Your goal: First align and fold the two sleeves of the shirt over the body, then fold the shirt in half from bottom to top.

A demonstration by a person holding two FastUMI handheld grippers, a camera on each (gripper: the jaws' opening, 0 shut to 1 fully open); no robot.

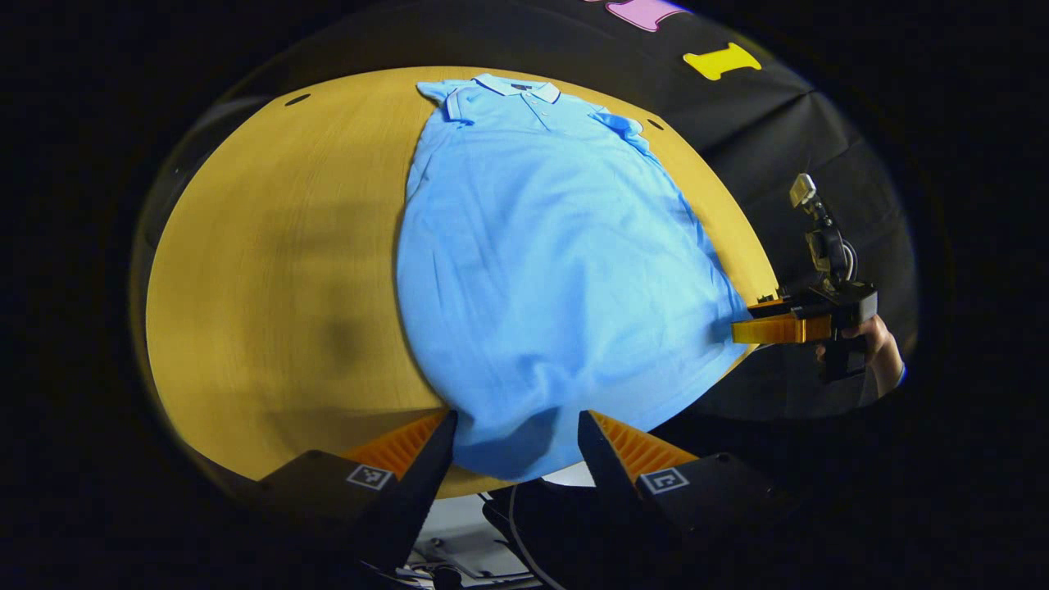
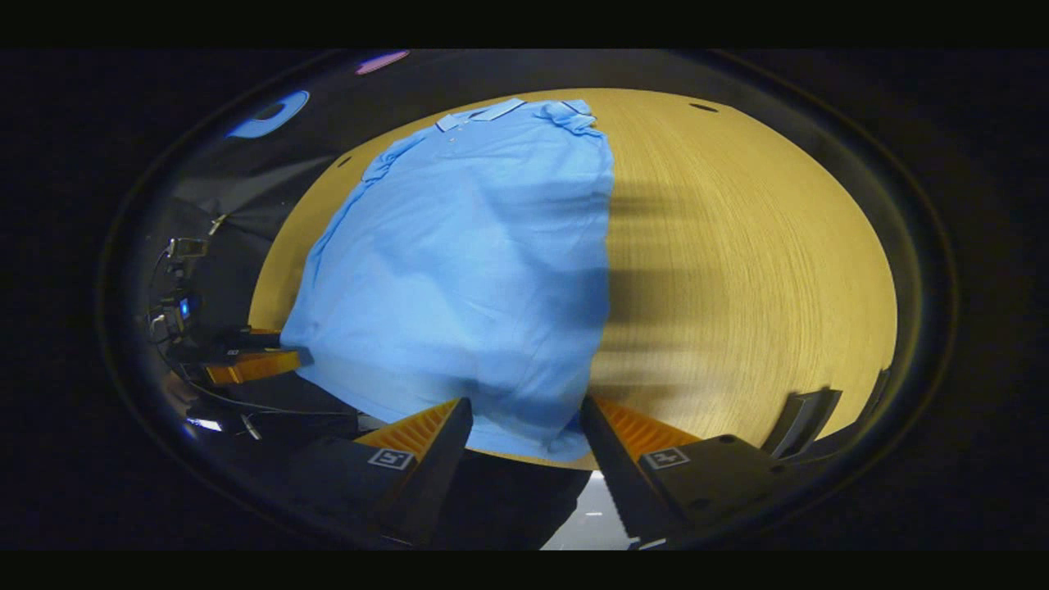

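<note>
A light blue polo shirt lies flat on the round wooden table, collar at the far side. Both short sleeves are tucked in at the shoulders. In the left gripper view, my left gripper stands open at the near hem, with the hem's left corner lying between its fingers. My right gripper, held by a hand, sits at the hem's other corner. In the right gripper view, the right gripper is open astride the shirt at its hem corner. The left gripper shows at the far left corner.
Bare tabletop stretches to either side of the shirt. The hem hangs slightly past the table's near edge. Black cloth walls stand behind the table. A dark bracket sits at the table rim.
</note>
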